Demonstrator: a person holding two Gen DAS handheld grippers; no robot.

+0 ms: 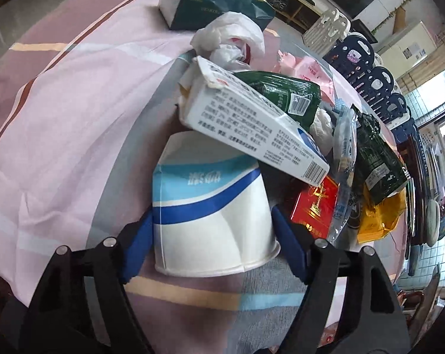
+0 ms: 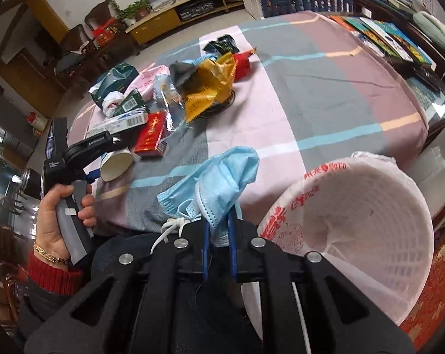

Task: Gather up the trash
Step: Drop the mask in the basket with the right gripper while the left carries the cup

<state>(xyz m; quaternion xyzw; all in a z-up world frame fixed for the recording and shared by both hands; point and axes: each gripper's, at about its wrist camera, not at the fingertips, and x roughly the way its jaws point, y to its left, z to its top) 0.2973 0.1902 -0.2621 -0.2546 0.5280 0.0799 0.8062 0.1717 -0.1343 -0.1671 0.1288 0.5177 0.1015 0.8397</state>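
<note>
In the left wrist view, my left gripper (image 1: pixel 212 221) stood around a paper cup (image 1: pixel 210 206) that lay on its side on the tablecloth (image 1: pixel 60 118). The cup was white with a blue band and pale blue top part, its open rim turned toward the camera. The blue fingers (image 1: pixel 140 236) were wide apart, one at each side of the cup; they seemed to be at its walls, but I could not tell for sure if they pressed it. A white box (image 1: pixel 252 124) with small print and a barcode lay across the far end of the cup, so it stood in the way there. Behind it I saw a green packet (image 1: pixel 287 94), a crumpled white bag (image 1: pixel 231 38) and a dark teal bag (image 1: pixel 210 3). To the right lay a red box (image 1: pixel 314 206), a clear wrapper (image 1: pixel 345 159), a dark green packet (image 1: pixel 376 159) and a yellow packet (image 1: pixel 379 215).

In the right wrist view, my right gripper (image 2: pixel 219 227) was closed on a blue face mask (image 2: pixel 216 183), which hung crumpled above the edge of the table, its white ear loop (image 2: pixel 169 230) falling to the left. Just to the right was a white basket (image 2: pixel 370 206) lined with a thin printed bag. The trash pile (image 2: pixel 187 97) lay farther back on the cloth. At the left, a hand (image 2: pixel 60 212) with a red sleeve held the other gripper at the cup (image 2: pixel 116 163).
</note>
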